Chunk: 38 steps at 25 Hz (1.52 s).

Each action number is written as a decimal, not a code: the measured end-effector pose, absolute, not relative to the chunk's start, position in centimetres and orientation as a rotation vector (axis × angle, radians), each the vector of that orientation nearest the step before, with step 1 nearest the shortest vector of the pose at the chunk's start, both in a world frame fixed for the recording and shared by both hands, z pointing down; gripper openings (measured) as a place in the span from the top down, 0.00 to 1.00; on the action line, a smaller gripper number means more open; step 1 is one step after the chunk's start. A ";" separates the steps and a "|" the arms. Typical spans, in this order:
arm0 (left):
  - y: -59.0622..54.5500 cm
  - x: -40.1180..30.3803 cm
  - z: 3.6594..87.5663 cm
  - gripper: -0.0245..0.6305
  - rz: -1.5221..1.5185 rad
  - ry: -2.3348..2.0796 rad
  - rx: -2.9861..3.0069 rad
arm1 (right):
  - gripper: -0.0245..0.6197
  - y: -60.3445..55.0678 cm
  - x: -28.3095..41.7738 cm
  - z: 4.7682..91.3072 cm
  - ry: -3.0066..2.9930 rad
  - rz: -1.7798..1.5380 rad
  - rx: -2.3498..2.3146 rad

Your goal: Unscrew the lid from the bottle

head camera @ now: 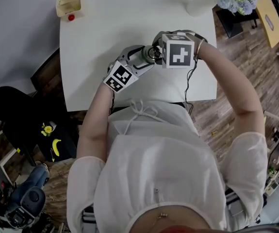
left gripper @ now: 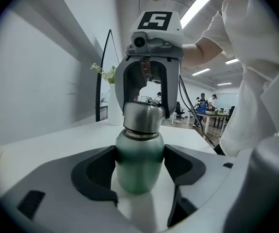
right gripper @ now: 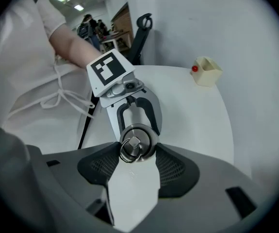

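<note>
The left hand-held gripper [left gripper: 139, 155] has its two dark jaws pressed against either side of a green bottle [left gripper: 139, 169], which stands upright on the white counter [left gripper: 57, 140]. The steel lid [left gripper: 143, 116] sits on the bottle's neck. The right hand-held gripper [left gripper: 146, 100] reaches down from above with its jaws on either side of the lid, its marker cube [left gripper: 157, 20] on top. A white vase [left gripper: 114, 111] stands near the counter's far edge.

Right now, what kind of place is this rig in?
Probably an open-plan office or lab: ceiling strip lights, people at desks in the background, and a white table on a wood-plank floor.
</note>
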<state>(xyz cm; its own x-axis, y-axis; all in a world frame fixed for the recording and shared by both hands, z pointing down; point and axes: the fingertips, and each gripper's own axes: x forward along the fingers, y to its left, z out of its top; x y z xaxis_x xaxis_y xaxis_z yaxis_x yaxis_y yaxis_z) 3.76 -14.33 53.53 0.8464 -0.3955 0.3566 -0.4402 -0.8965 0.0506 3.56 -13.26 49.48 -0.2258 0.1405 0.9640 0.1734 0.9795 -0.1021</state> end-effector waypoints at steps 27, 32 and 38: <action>-14.4 4.4 53.8 0.45 0.492 -0.671 2.838 | 0.59 -13.8 2.9 49.0 -2.008 0.260 0.228; -14.6 4.5 53.8 0.44 0.490 -0.657 2.862 | 0.59 -13.8 2.8 49.0 -2.004 0.251 0.193; -14.6 4.6 54.0 0.43 0.496 -0.657 2.864 | 0.59 -13.7 3.0 49.5 -1.940 0.124 0.037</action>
